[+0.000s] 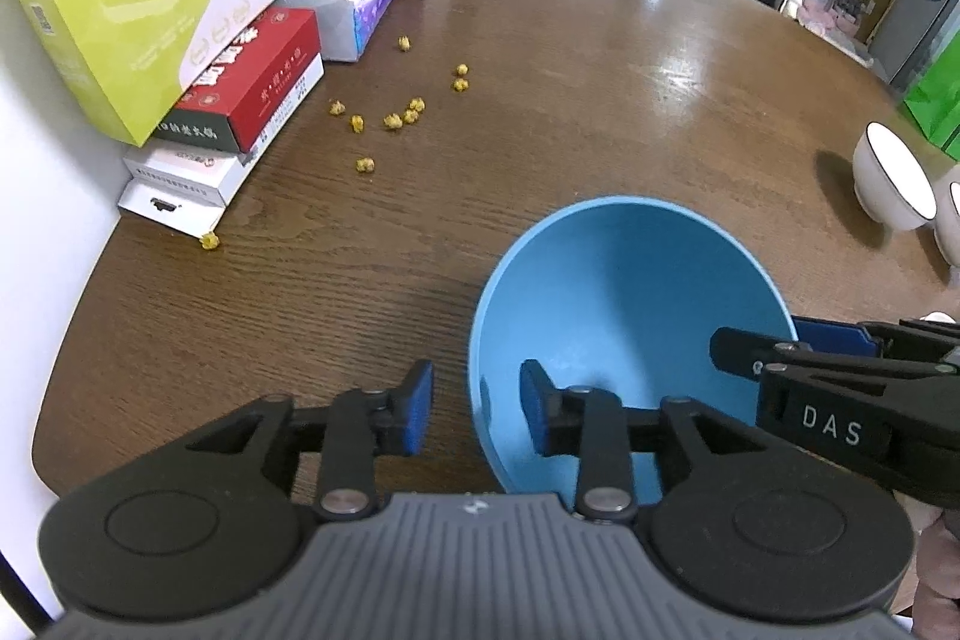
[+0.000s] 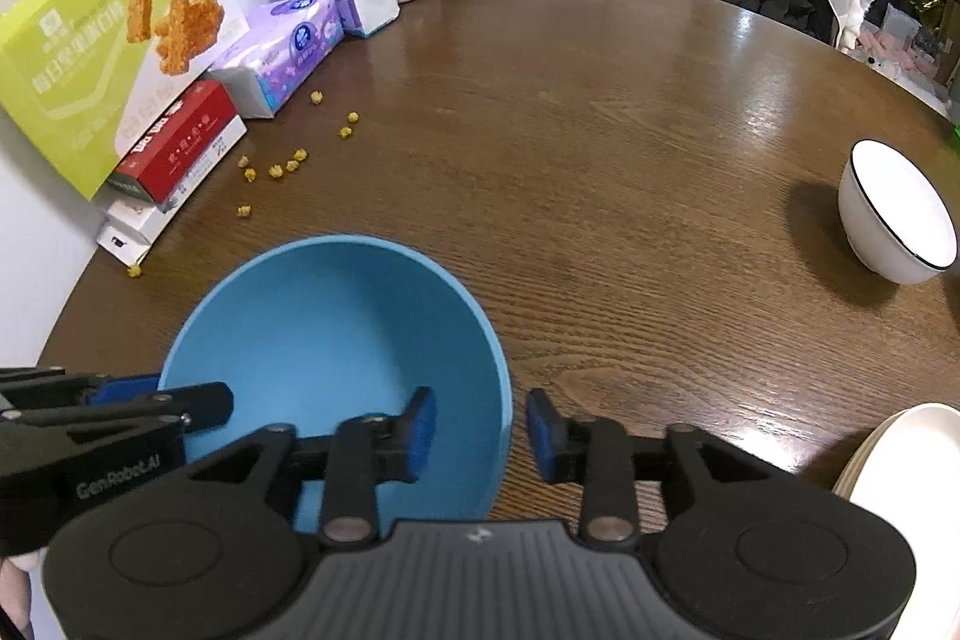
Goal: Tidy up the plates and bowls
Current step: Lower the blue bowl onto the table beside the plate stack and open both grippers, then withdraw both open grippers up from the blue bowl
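The left tongs [image 1: 477,409] stand part-spread, straddling the near-left rim of a wide, matte sky-blue bowl [image 1: 624,316]: one blue pad is outside the wall, the other inside, and neither appears to press on it. The right tongs [image 2: 480,436] are spread the same way across the opposite rim, one pad inside the bowl and one outside over the wood. The bowl rests upright and empty on the round, dark-brown wooden table [image 2: 600,130], near its front edge.

Farther right stands a white ceramic bowl with a thin dark rim [image 2: 897,214], well apart from the blue one. A stack of cream-white plates [image 2: 900,466] shows at the lower right edge. Small yellow crumbs [image 1: 396,115] lie scattered toward the stacked boxes [image 1: 240,100] by the wall.

The blue bowl looks set down and released, or about to be gripped. The next move probably calls for bringing the bowls together.
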